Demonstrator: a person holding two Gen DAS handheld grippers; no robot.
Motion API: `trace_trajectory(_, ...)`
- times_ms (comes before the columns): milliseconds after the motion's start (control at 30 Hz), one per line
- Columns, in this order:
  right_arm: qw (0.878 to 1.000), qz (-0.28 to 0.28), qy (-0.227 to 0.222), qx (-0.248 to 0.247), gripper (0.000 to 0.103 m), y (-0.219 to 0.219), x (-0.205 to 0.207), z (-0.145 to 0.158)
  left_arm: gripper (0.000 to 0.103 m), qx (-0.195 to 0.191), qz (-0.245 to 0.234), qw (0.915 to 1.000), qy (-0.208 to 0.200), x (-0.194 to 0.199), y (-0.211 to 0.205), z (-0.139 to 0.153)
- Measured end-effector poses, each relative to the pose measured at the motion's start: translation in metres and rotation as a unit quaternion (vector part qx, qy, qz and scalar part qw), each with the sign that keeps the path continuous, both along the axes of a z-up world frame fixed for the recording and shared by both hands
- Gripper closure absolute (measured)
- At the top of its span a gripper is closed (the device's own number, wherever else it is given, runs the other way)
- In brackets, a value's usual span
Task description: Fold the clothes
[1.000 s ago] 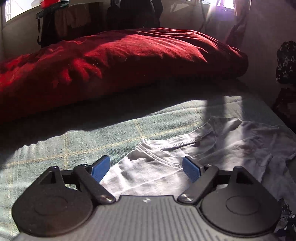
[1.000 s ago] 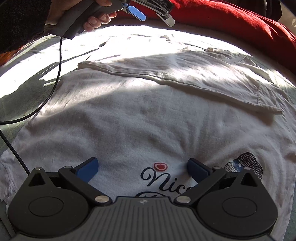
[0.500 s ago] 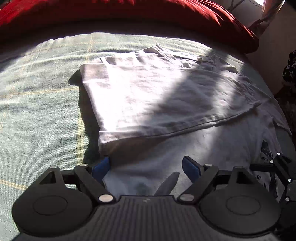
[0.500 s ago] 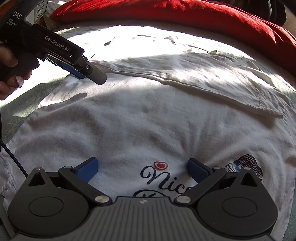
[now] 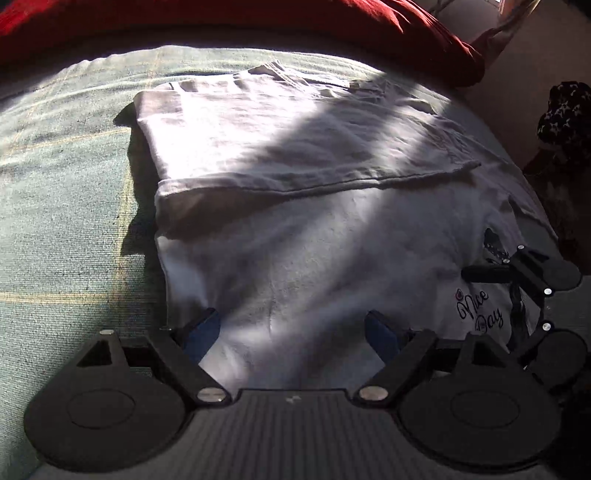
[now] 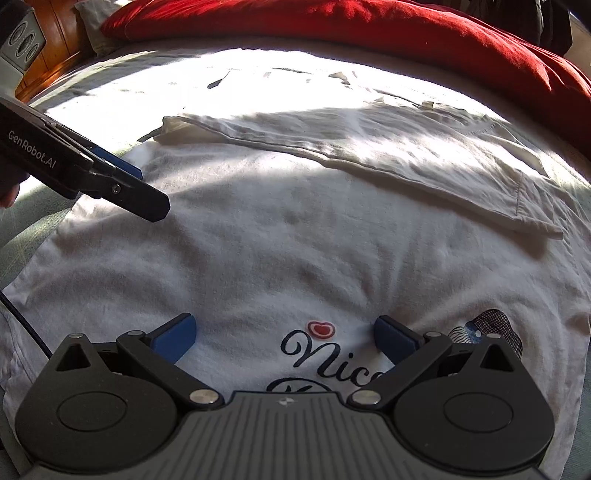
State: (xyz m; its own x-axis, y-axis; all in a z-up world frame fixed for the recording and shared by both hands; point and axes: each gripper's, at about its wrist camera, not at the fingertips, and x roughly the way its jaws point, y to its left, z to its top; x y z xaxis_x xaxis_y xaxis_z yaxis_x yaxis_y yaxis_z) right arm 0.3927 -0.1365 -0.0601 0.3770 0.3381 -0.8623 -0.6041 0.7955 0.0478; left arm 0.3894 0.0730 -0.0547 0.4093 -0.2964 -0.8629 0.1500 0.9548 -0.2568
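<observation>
Green bedspread (image 5: 66, 206) w/ white tee (image 5: 303, 258), top half-folded.

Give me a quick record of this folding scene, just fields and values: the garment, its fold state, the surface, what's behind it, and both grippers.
garment: white T-shirt with "Nice Day" print
fold state: far part folded over the body as a flap; near part flat
surface: green checked bedspread
behind: red duvet along the far edge
left gripper: open, over the shirt's near left part, holding nothing
right gripper: open, over the print, holding nothing
</observation>
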Motion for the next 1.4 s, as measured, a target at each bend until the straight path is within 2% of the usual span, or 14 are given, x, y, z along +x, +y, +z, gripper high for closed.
trace_trajectory(67, 1.0, 0.006, -0.001, -0.004, 0.0, 0.0, -0.001, 0.001, 0.017, 0.016, -0.001, 0.9999, 0.006, -0.017, 0.0, 0.005)
trace_trajectory(133, 1.0, 0.013, 0.002, -0.008, 0.0, -0.001, -0.002, 0.003, 0.017, 0.014, -0.011, 0.9998, 0.001, -0.032, -0.002, 0.011)
trace_trajectory(200, 1.0, 0.018, 0.008, -0.012, 0.0, -0.002, -0.003, 0.006, 0.017, 0.001, -0.036, 0.9993, -0.009, -0.045, -0.008, 0.014)
trace_trajectory(367, 1.0, 0.008, -0.004, -0.021, 0.0, -0.017, -0.01, 0.019, 0.016, 0.005, -0.105, 0.9943, -0.017, -0.065, -0.038, 0.0)
trace_trajectory(467, 0.999, 0.011, 0.001, -0.036, 0.0, -0.033, -0.014, 0.021, 0.009, 0.026, -0.125, 0.9915, -0.024, -0.083, -0.05, -0.004)
trace_trajectory(567, 0.998, 0.034, 0.02, -0.055, 0.0, -0.051, -0.025, 0.017, 0.009, 0.058, -0.145, 0.9876, -0.019, -0.106, -0.056, -0.002)
trace_trajectory(700, 0.992, 0.086, 0.027, -0.083, 0.0, -0.07, -0.052, 0.004, 0.009, 0.071, -0.132, 0.9888, -0.002, -0.125, -0.06, 0.006)
trace_trajectory(800, 0.991, 0.107, 0.032, -0.071, 0.0, -0.079, -0.056, 0.002, 0.009, 0.106, -0.115, 0.9864, -0.05, -0.128, -0.078, 0.017)
trace_trajectory(867, 0.991, 0.11, 0.039, -0.063, 0.0, -0.081, -0.053, 0.001, 0.009, 0.1, -0.1, 0.9881, -0.062, -0.123, -0.093, 0.018)
trace_trajectory(967, 0.99, 0.122, 0.042, -0.057, 0.0, -0.083, -0.052, 0.001, 0.009, 0.076, -0.08, 0.9935, -0.027, -0.124, -0.11, 0.003)
trace_trajectory(1033, 0.989, 0.129, 0.037, -0.054, 0.0, -0.085, -0.053, 0.0, 0.009, 0.079, -0.057, 0.9952, -0.015, -0.141, -0.117, -0.002)
trace_trajectory(1133, 0.989, 0.135, 0.029, -0.05, 0.0, -0.088, -0.055, -0.001, 0.008, 0.075, -0.068, 0.9948, -0.003, -0.169, -0.127, 0.002)
trace_trajectory(1233, 0.989, 0.142, 0.02, -0.045, 0.0, -0.09, -0.057, -0.002, 0.008, 0.081, -0.073, 0.994, 0.0, -0.174, -0.122, 0.009)
trace_trajectory(1400, 0.988, 0.152, 0.006, -0.038, 0.0, -0.095, -0.061, -0.003, 0.008, 0.119, -0.02, 0.9915, -0.049, -0.145, -0.088, 0.015)
